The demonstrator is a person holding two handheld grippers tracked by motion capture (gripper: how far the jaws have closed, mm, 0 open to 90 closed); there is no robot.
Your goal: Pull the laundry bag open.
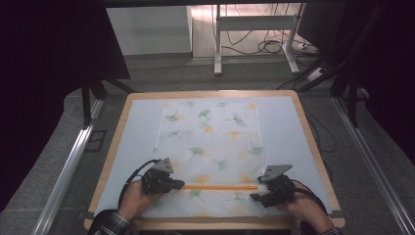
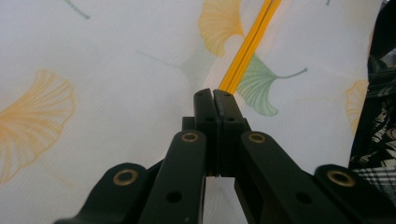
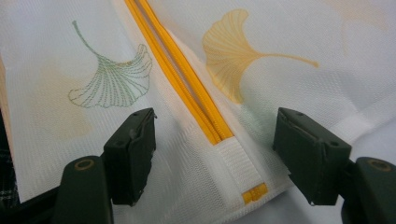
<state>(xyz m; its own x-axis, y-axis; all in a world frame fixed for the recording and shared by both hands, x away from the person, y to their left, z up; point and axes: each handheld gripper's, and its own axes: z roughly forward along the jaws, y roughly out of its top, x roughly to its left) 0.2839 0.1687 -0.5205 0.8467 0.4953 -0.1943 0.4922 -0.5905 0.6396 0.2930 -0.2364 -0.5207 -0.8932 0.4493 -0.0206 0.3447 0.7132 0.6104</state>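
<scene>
A white mesh bag [image 1: 210, 142] printed with green and orange ginkgo leaves lies flat on the table. Its orange zipper [image 1: 220, 187] runs across the near end. My left gripper [image 1: 182, 185] is shut at the zipper's left end; in the left gripper view the zipper [image 2: 247, 46] runs straight into the closed tips of the left gripper [image 2: 214, 95], and the slider is hidden between them. My right gripper [image 1: 257, 195] stands open at the other end. Its jaws straddle the zipper [image 3: 182, 79] and the white end tab [image 3: 238, 163], one jaw on each side of the right gripper [image 3: 215, 140].
The bag rests on a pale mat [image 1: 137, 132] on a wooden-edged table [image 1: 313, 142]. A plaid sleeve [image 2: 378, 158] lies close to the left gripper. Beyond the table stand a metal frame leg [image 1: 218, 44] and loose cables [image 1: 274, 46] on the floor.
</scene>
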